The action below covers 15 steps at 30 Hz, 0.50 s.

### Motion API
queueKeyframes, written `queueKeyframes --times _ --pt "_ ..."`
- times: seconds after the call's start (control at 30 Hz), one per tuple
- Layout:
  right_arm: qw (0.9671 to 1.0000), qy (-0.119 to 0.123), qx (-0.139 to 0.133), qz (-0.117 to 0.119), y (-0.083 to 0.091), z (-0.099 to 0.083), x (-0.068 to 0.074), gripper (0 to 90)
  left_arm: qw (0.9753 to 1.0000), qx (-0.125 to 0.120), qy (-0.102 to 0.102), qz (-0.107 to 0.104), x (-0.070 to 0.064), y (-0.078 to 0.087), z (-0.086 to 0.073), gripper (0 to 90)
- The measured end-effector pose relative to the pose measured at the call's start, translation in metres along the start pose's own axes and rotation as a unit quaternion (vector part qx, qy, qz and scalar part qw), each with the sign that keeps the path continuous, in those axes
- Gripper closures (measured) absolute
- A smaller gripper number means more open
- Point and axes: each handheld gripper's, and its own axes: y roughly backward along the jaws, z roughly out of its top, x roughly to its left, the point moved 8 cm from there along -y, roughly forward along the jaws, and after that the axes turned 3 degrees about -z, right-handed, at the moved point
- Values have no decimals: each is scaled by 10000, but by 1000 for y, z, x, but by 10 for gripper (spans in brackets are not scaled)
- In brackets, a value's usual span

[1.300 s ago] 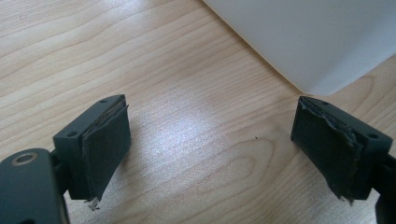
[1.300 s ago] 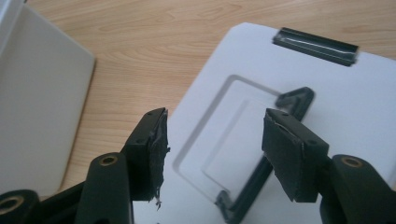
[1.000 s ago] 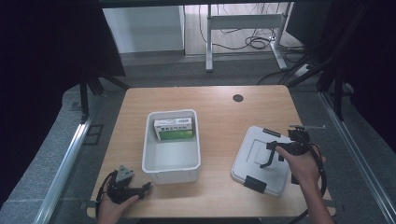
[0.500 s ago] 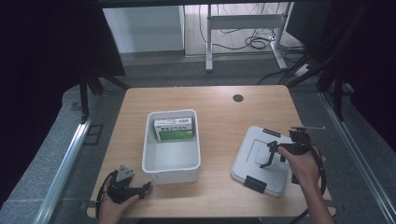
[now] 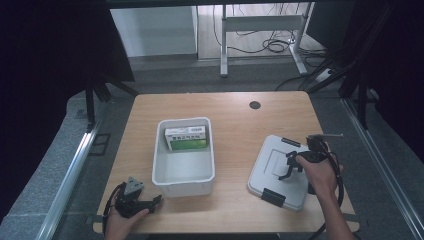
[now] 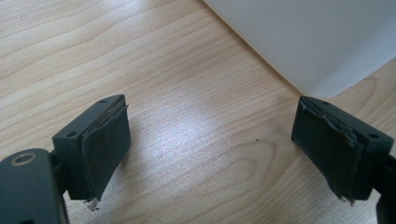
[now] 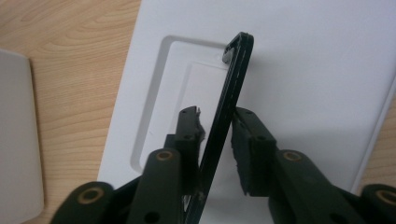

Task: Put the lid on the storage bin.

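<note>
box in bin: green-and-white box [image 5: 186, 138] lying in the white bin [image 5: 183, 180] carries print on its top face, too small and blurred to read
lid: white lid [image 5: 278, 170], no lettering visible in the high view or the right gripper view
bin wall: plain white in the left gripper view, no marks
table: bare wood grain [image 5: 235, 120], no labels
readable text overall: none

The bin [image 5: 183, 165] stands mid-table [image 5: 235, 112] with a box [image 5: 186, 138] in its far end, the lid [image 5: 277, 170] lying flat to the bin's right.
</note>
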Motion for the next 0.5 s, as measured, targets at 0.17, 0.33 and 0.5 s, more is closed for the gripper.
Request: queueKeyframes --times 0.17,0.33,0.5 --pt "9998 -114 120 103 -3 0 2 793 10000 -1 5 2 0 0 0 115" --pt "9993 -259 131 238 -4 1 1 803 10000 -2 8 5 0 0 0 115" --pt "9975 -495 193 474 -2 0 2 818 10000 -1 10 6 0 0 0 115"
